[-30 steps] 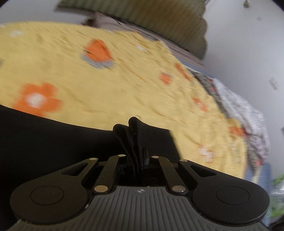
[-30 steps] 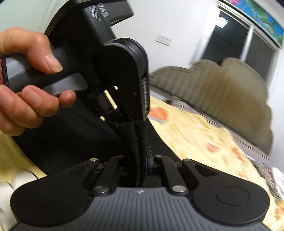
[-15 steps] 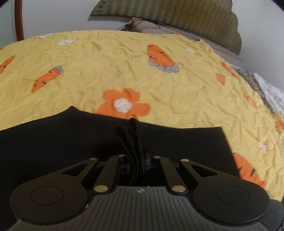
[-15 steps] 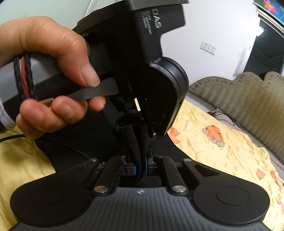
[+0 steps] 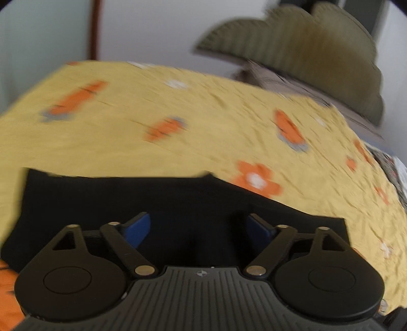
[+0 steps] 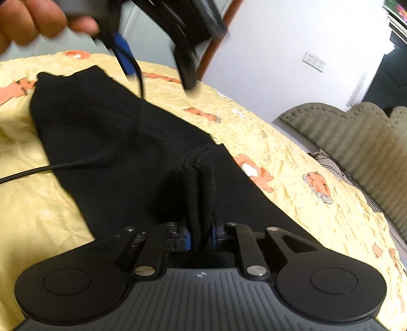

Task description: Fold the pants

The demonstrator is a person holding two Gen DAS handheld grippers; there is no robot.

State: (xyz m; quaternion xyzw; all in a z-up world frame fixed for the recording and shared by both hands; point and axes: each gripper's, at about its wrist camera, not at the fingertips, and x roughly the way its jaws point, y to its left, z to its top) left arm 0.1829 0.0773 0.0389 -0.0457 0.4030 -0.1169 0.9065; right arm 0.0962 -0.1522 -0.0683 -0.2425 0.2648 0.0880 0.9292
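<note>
A bunched fold of the black pants (image 6: 122, 142) is clamped between the blue pads of the right gripper (image 6: 201, 236), its jaws drawn close on the cloth. The jaws of the left gripper (image 5: 198, 229) are spread wide, and nothing is held between its blue pads (image 5: 138, 226); it is seen above the pants (image 5: 152, 201) and in the right wrist view is raised over their far end, gripped by a hand (image 6: 38, 19). The pants are laid flat across the yellow bedspread (image 6: 292, 157) printed with orange flowers. A black cable (image 6: 38, 170) is trailed over the cloth. A padded headboard (image 6: 368, 137) is seen beyond.
</note>
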